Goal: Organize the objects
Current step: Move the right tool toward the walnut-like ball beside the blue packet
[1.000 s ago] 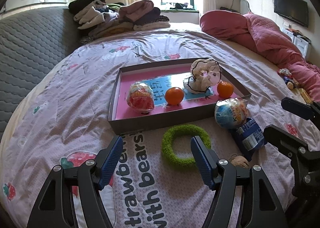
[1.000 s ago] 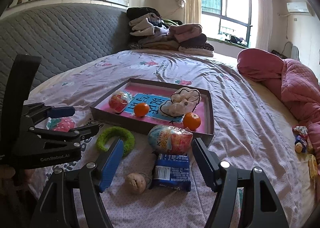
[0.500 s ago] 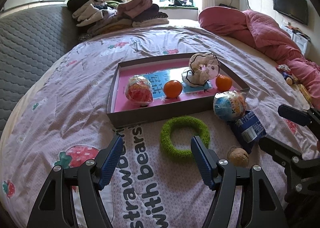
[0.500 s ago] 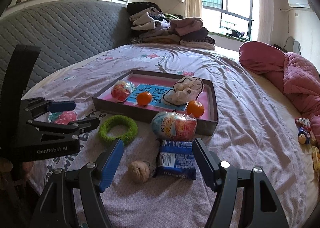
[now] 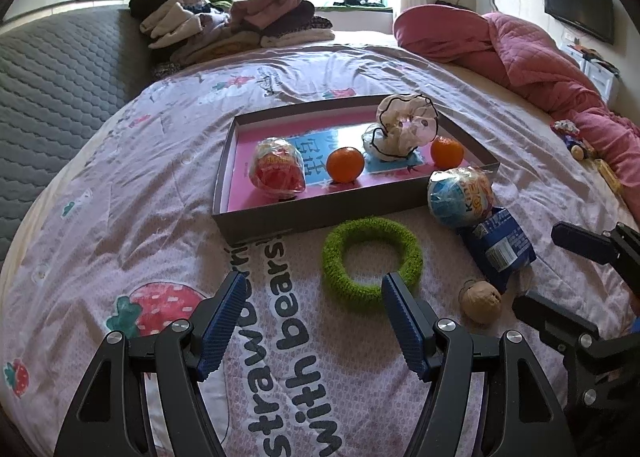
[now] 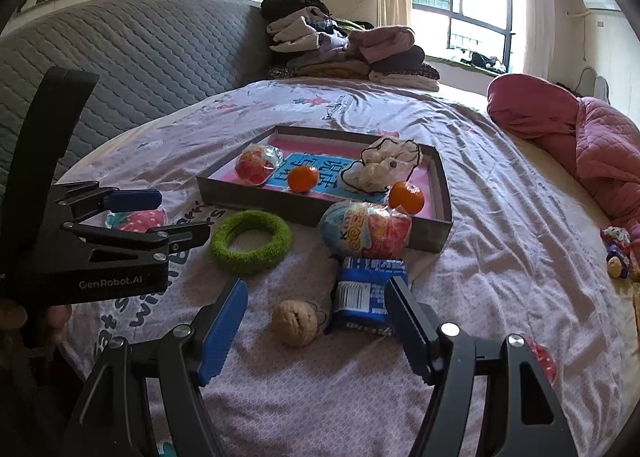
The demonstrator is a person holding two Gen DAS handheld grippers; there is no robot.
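A grey box tray (image 5: 280, 217) (image 6: 248, 201) with a pink floor lies on the bed. It holds a wrapped red egg (image 5: 276, 169), two oranges (image 5: 345, 164) (image 5: 447, 151) and a white scrunchie (image 5: 404, 125). In front of it lie a green ring (image 5: 372, 259) (image 6: 251, 241), a blue-wrapped egg (image 5: 460, 195) (image 6: 366, 231), a blue snack packet (image 5: 500, 251) (image 6: 366, 297) and a walnut (image 5: 480, 301) (image 6: 295, 321). My left gripper (image 5: 314, 321) is open, just short of the ring. My right gripper (image 6: 318, 321) is open around the walnut and packet end.
A pile of folded clothes (image 5: 232, 25) sits at the back, a pink quilt (image 5: 540, 57) at the right. A grey padded headboard (image 6: 120, 57) is on the left. Small toys (image 6: 618, 249) lie at the right bed edge.
Both grippers have drawn nearer to the objects in front of the tray. The right gripper's fingers now flank the walnut. Both stay open.
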